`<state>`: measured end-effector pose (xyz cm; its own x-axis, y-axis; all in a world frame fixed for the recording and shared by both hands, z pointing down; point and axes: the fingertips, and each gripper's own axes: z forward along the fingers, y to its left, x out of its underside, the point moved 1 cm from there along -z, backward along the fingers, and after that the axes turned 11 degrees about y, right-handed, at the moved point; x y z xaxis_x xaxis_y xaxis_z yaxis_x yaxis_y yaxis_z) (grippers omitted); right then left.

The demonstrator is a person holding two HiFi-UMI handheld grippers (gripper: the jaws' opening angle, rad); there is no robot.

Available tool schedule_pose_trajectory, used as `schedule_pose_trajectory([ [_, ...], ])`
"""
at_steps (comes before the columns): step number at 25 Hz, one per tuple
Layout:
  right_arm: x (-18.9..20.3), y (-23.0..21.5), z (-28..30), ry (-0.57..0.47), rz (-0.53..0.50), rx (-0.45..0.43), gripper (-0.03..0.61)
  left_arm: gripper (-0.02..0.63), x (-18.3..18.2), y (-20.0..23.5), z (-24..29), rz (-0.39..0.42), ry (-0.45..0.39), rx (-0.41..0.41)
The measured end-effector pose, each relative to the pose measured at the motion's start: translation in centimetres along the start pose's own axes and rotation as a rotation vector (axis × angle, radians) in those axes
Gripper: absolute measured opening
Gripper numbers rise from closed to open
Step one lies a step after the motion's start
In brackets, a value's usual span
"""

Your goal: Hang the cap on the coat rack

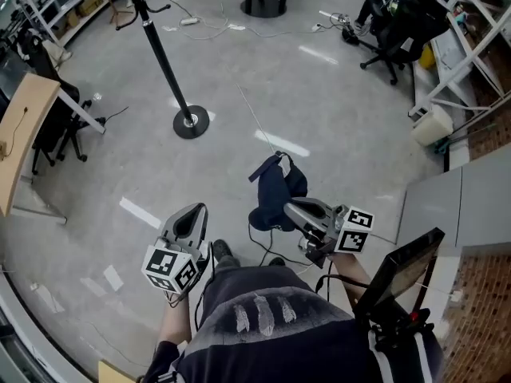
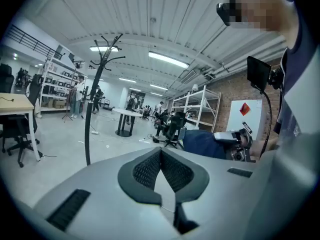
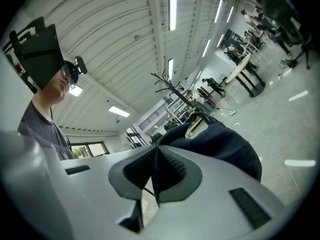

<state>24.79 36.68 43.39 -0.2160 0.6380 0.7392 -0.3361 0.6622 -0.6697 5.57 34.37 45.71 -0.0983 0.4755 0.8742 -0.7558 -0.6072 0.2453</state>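
Note:
A dark blue cap (image 1: 275, 188) hangs over the floor from my right gripper (image 1: 291, 209), which is shut on its edge. In the right gripper view the cap (image 3: 225, 144) bulges just past the closed pads (image 3: 172, 165). The black coat rack (image 1: 164, 62) stands on a round base (image 1: 191, 123) farther off to the left, well apart from the cap. Its hooked top (image 2: 107, 49) shows in the left gripper view, and the rack's top (image 3: 172, 86) shows small in the right gripper view. My left gripper (image 1: 194, 211) is shut with nothing in it; its pads (image 2: 147, 166) meet at the tip.
A wooden desk (image 1: 20, 138) with an office chair (image 1: 64, 126) stands at the left. Black chairs (image 1: 391, 26) and white shelving (image 1: 467, 46) fill the back right. A round pedestal table base (image 1: 263, 5) and loose cables (image 1: 200, 26) lie beyond the rack.

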Motion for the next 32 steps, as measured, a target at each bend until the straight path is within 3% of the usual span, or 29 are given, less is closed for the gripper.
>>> schedule_pose_trajectory([
  [11,-0.3,2.5,14.4,-0.003,0.07,0.051,0.014,0.0,-1.2,13.8,-5.5,0.011,-0.041,0.045],
  [18,-0.6,3.0,16.6,0.06,0.073,0.065,0.014,0.0,-1.4,14.8,-6.5,0.007,-0.093,0.024],
  [22,-1.3,2.9,20.0,0.081,0.046,0.057,0.014,0.0,-1.1,17.8,-7.6,0.013,-0.122,-0.009],
  [25,-1.4,2.2,21.9,0.093,0.031,0.054,0.014,0.0,-2.6,19.9,-9.4,0.096,-0.201,-0.108],
  [29,-1.3,1.8,22.8,0.146,-0.01,0.012,0.014,0.001,-5.4,19.9,-11.8,0.246,-0.287,-0.372],
  [32,-2.7,1.1,23.0,0.15,-0.049,-0.021,0.014,0.0,-7.7,19.4,-11.2,0.282,-0.305,-0.437],
])
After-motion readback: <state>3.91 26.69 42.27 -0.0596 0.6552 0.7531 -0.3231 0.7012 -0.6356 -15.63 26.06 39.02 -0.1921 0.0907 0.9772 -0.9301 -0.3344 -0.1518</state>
